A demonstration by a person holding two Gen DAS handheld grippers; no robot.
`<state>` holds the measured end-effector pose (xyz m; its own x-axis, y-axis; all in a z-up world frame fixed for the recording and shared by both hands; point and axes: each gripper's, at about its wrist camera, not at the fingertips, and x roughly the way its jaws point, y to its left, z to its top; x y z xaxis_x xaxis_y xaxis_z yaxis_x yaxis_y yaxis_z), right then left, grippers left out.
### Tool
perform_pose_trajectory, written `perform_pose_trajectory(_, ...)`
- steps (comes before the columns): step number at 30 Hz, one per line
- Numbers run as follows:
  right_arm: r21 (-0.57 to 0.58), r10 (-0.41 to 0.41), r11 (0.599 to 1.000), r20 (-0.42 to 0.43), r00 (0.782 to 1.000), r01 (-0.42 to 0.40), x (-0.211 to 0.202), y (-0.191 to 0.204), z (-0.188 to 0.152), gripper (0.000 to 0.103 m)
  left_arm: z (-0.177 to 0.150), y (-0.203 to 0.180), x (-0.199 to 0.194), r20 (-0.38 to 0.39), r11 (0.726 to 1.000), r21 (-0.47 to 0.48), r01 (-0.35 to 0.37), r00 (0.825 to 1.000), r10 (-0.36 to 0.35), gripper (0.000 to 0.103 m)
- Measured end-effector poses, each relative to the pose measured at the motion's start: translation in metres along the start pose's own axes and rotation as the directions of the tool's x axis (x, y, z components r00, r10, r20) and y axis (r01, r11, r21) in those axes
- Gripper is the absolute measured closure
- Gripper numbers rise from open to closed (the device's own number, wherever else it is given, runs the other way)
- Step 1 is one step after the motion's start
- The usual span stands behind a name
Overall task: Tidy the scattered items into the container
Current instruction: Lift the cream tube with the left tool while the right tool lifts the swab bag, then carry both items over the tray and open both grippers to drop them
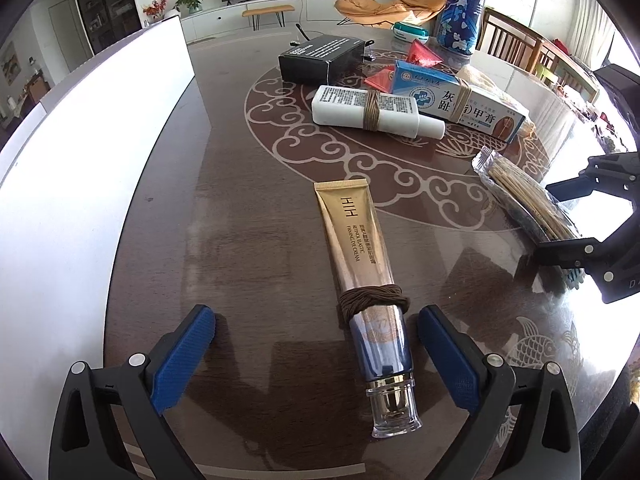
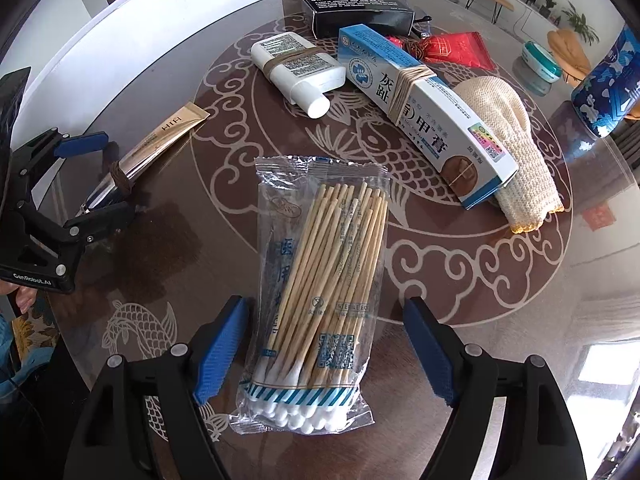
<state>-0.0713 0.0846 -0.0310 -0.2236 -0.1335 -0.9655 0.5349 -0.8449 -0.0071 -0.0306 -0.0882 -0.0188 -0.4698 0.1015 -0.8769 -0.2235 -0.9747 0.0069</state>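
The left tongs (image 1: 316, 344) stood open astride the cap end of a gold cream tube (image 1: 360, 268) lying on the table (image 1: 240, 216), pads clear of it. The right tongs (image 2: 326, 344) stood open around a bag of cotton swabs (image 2: 320, 280), not pressing it. A white container (image 1: 100, 128) stood at the table's left edge.

The left gripper (image 1: 316, 332) points steeply down, its blue-padded fingers (image 1: 180, 356) spread wide and pressing on nothing. The right gripper (image 2: 324, 344) tilts down more steeply still — its jaws also stand apart, pads (image 2: 220, 348) free of contact. A bit of the person's hand (image 2: 24, 298) shows behind the left gripper.
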Motion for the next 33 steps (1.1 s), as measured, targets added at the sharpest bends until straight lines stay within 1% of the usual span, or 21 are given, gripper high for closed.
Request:
perform_pose_trajectory(1,-0.002,0.000,1.000,0.000,1.000,0.000,-0.001,-0.001,0.000,0.030,0.001,0.000,-0.003,0.009,1.000,0.006,0.003,1.000,-0.004,0.023)
perform_pose_trajectory(2,-0.001,0.001,1.000,0.003,1.000,-0.001,-0.003,-0.001,0.001,0.043,0.002,-0.002,-0.005,0.012,1.000,0.016,0.009,1.000,-0.009,0.045)
perform_pose_trajectory(3,0.003,0.001,1.000,0.006,1.000,-0.001,-0.006,-0.003,0.001,0.060,0.004,-0.003,-0.008,0.007,1.000,0.022,0.013,1.000,-0.014,0.075)
perform_pose_trajectory(4,0.012,-0.003,1.000,0.007,1.000,0.002,-0.007,-0.006,0.000,0.064,0.006,-0.004,-0.009,-0.004,1.000,0.023,0.012,1.000,-0.012,0.075)
perform_pose_trajectory(6,0.045,0.027,0.999,0.014,1.000,-0.028,-0.010,-0.013,-0.004,0.067,0.005,-0.004,-0.012,-0.012,0.999,0.003,0.033,0.999,-0.033,0.075)
perform_pose_trajectory(10,0.085,0.054,0.995,0.069,0.996,-0.060,-0.026,-0.021,-0.014,0.070,-0.006,-0.003,-0.031,0.028,0.992,-0.073,0.099,0.995,-0.098,0.075)
perform_pose_trajectory(13,0.106,0.087,0.990,0.104,0.991,-0.098,-0.038,-0.022,-0.021,0.070,-0.011,-0.009,-0.037,0.038,0.994,-0.069,0.083,0.996,-0.081,0.075)
perform_pose_trajectory(16,0.105,0.095,0.989,0.106,0.990,-0.107,-0.041,-0.021,-0.026,0.070,-0.014,-0.016,-0.039,0.036,0.996,-0.057,0.072,0.997,-0.070,0.075)
perform_pose_trajectory(19,0.122,0.111,0.984,0.127,0.986,-0.127,-0.045,-0.022,-0.027,0.070,-0.017,-0.016,-0.042,0.043,0.994,-0.067,0.082,0.996,-0.079,0.075)
perform_pose_trajectory(22,0.132,0.108,0.983,0.132,0.985,-0.126,-0.045,-0.020,-0.026,0.070,-0.024,-0.014,-0.046,0.050,0.993,-0.078,0.089,0.995,-0.085,0.075)
perform_pose_trajectory(26,0.135,0.122,0.980,0.156,0.980,-0.144,-0.051,-0.020,-0.024,0.070,-0.030,-0.008,-0.057,0.073,0.988,-0.107,0.107,0.992,-0.100,0.075)
perform_pose_trajectory(30,0.128,0.124,0.982,0.140,0.982,-0.142,-0.045,-0.015,-0.020,0.070,-0.026,-0.002,-0.065,0.089,0.984,-0.133,0.118,0.990,-0.107,0.075)
perform_pose_trajectory(33,0.125,0.131,0.981,0.150,0.980,-0.150,-0.047,-0.010,-0.016,0.070,-0.018,0.005,-0.079,0.116,0.978,-0.151,0.141,0.985,-0.124,0.075)
